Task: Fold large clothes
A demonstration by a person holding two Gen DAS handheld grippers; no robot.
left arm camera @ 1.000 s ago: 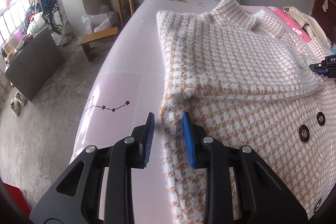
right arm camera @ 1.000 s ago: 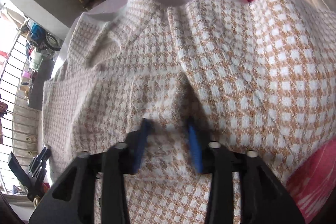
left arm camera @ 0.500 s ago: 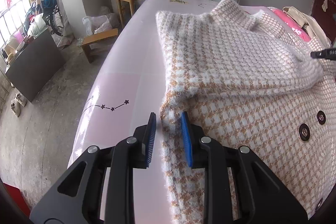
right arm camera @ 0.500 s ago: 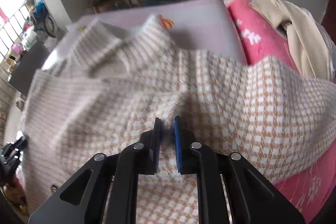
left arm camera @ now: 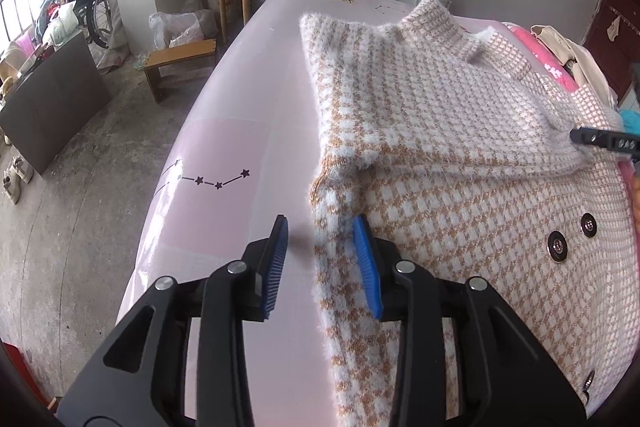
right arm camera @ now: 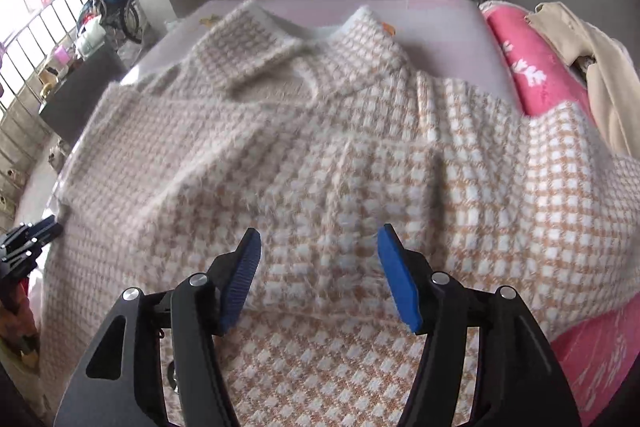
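Item: checked cardigan, sleeve folded across, along your bed's right half; bare sheet left. Left gripper straddles its left edge, just opened, pads clear. Right gripper above it, just opened wide, empty.

The houndstooth cardigan runs off the right and lower edges of the left wrist view, so its hem and far side go unseen; a snap at the lower right rim is half cut off. In the right wrist view the knit is smeared by motion over its left half, and the weave there cannot be read. The right gripper shows in the left wrist view only as a dark tip at the right edge, with small white lettering too tiny to read. The left gripper is clipped by the left edge of the right wrist view. The folded sleeve hides the cardigan front beneath it.
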